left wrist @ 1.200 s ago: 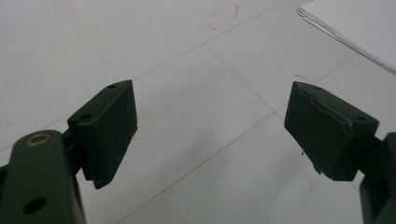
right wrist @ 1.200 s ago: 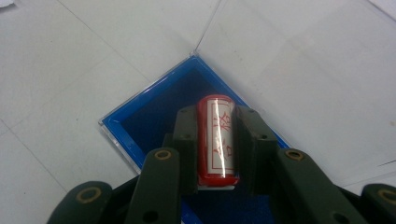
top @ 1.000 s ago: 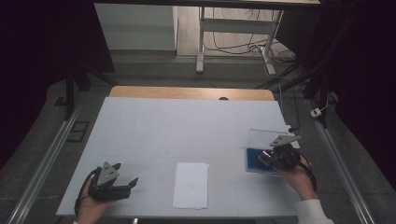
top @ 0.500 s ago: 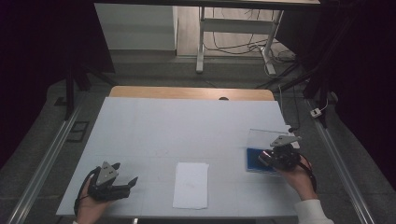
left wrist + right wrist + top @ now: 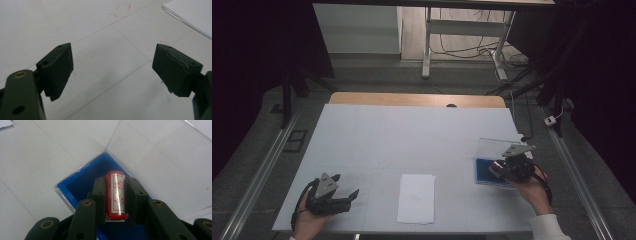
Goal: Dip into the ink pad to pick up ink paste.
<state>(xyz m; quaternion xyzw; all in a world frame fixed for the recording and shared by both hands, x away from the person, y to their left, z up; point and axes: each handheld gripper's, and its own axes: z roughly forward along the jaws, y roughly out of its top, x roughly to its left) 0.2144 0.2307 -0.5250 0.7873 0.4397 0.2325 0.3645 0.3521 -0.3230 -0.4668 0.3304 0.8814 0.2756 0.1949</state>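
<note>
We hold a red stamp point(image 5: 115, 195) in the right tool point(image 5: 115, 197), whose jaws are closed tight on its two sides, and we keep it over the blue pad point(image 5: 82, 180) of an open clear case point(image 5: 498, 162) near the right edge of the tabletop point(image 5: 412, 135). Across the last second nothing has shifted: both hands sit where they were and the grip is unchanged, so we judge this a pause with the stamp at the ink, either taking colour or about to lift away. The left tool point(image 5: 112, 70) rests low at the near left with its jaws spread wide and nothing between them. A white sheet of paper point(image 5: 416, 198) lies between the two hands, well apart from the case, and we take it as the likely place for the print.
</note>
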